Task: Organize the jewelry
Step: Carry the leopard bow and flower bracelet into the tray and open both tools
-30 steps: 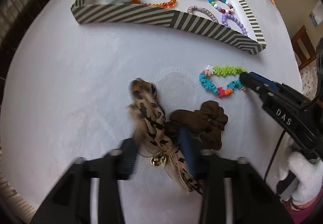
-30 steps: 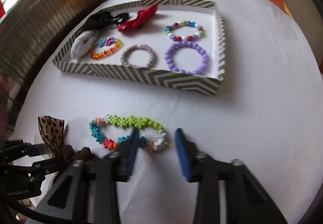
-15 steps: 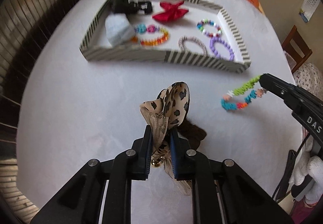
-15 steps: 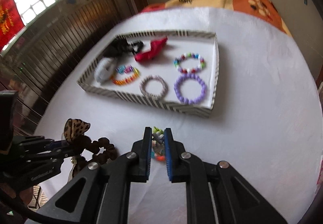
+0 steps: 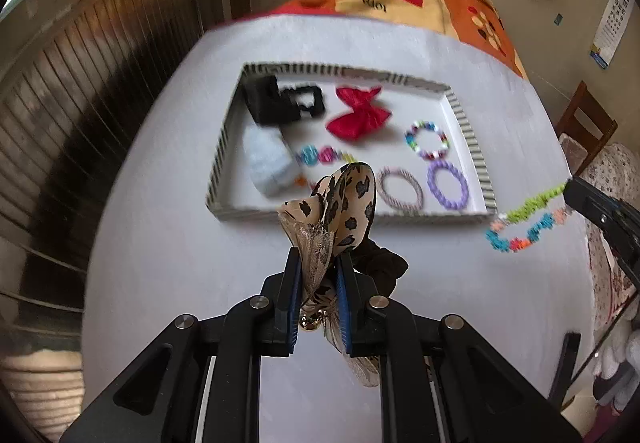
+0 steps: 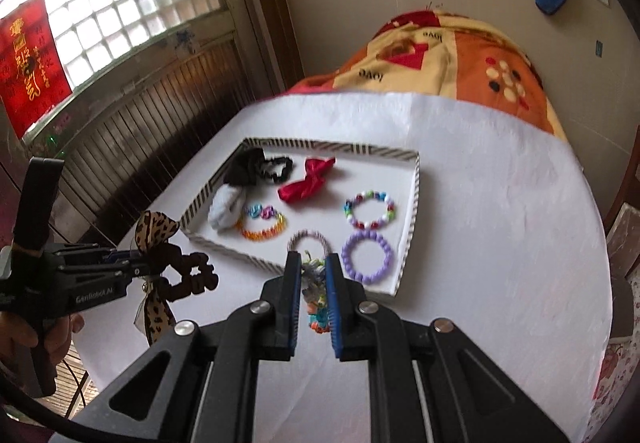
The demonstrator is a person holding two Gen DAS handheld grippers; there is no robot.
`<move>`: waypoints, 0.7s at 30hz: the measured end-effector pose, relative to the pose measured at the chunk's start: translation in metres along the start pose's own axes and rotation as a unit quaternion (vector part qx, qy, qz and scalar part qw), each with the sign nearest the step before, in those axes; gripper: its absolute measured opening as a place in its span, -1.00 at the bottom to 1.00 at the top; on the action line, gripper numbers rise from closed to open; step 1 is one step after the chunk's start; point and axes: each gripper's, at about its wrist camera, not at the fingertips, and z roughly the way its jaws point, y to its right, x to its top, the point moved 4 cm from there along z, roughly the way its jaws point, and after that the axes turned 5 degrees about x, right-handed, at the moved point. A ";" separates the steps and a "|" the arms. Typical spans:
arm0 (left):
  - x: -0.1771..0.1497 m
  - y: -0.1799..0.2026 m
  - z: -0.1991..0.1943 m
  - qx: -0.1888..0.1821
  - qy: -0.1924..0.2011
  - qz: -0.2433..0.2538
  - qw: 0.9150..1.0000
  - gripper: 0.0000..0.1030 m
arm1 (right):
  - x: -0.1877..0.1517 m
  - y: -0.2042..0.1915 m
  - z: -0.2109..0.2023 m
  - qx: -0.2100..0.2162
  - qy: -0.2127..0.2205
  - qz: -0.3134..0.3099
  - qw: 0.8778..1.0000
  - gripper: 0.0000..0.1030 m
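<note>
My left gripper (image 5: pixel 318 263) is shut on a leopard-print bow hair tie (image 5: pixel 344 195), held in the air above the white table. A brown scrunchie (image 5: pixel 384 267) hangs with it. In the right wrist view the same gripper (image 6: pixel 132 263) shows at the left with the bow (image 6: pixel 154 231). My right gripper (image 6: pixel 313 267) is shut on a colourful bead bracelet (image 6: pixel 318 313), which dangles between the pads. The left wrist view shows that bracelet (image 5: pixel 528 219) hanging from the right gripper's tip (image 5: pixel 576 191). Both items hover near the front edge of the striped tray (image 5: pixel 468 127).
The tray (image 6: pixel 416 195) holds a black scrunchie (image 6: pixel 260 167), a red bow (image 6: pixel 308 183), a pale scrunchie (image 6: pixel 226 207), a purple bead bracelet (image 6: pixel 368 257) and several other bracelets. A patterned blanket (image 6: pixel 460 55) lies beyond the table (image 6: pixel 500 223). A wooden chair (image 5: pixel 584 123) stands at the right.
Both grippers have shut on their items and risen off the table: the left with the leopard bow and brown scrunchie, the right with the bead bracelet. The tray now looks farther below.
</note>
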 end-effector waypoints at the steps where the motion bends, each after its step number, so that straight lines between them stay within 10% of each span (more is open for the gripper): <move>1: 0.005 -0.001 0.000 0.001 0.003 0.000 1.000 -1.00 | 0.003 -0.001 0.000 -0.001 0.001 -0.001 1.000 -0.76; 21: 0.070 0.009 0.026 -0.003 0.013 0.040 0.999 -1.00 | 0.059 0.020 0.052 -0.028 -0.015 0.005 0.999 -0.76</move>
